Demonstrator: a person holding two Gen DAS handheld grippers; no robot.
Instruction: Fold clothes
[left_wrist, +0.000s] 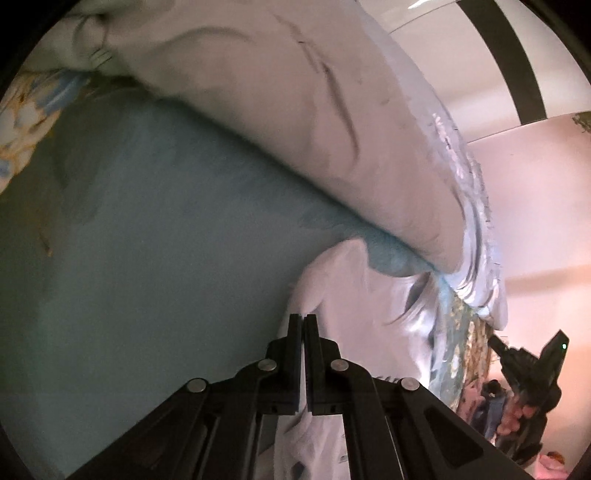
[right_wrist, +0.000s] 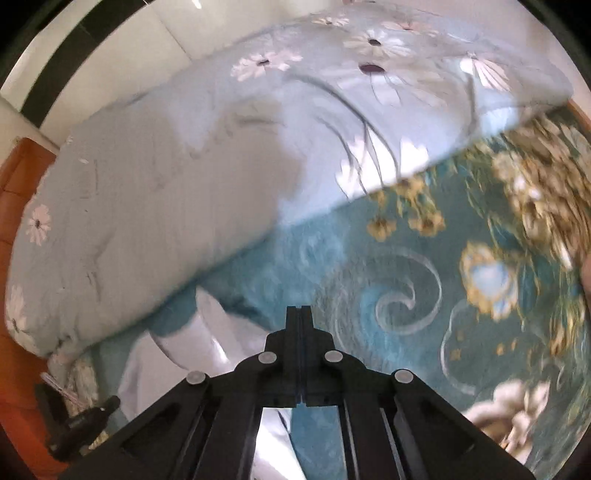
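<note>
A white garment (left_wrist: 354, 295) lies rumpled on a teal bedsheet (left_wrist: 147, 277). My left gripper (left_wrist: 303, 319) points down at the garment's left edge. Its jaws are pressed together with a sliver of white cloth showing between the pads. In the right wrist view the same white garment (right_wrist: 214, 332) lies to the left of and beneath my right gripper (right_wrist: 300, 310). That gripper is shut, with its tips over the patterned teal sheet (right_wrist: 388, 288) and no cloth seen between them. A hand (left_wrist: 513, 417) holding the right gripper shows at the lower right of the left wrist view.
A thick pale-blue quilt (right_wrist: 166, 184) with daisy prints lies folded across the bed just beyond the garment. An orange wooden surface (right_wrist: 22, 177) borders the bed on the left. A white wall with a black stripe (left_wrist: 517, 66) rises behind.
</note>
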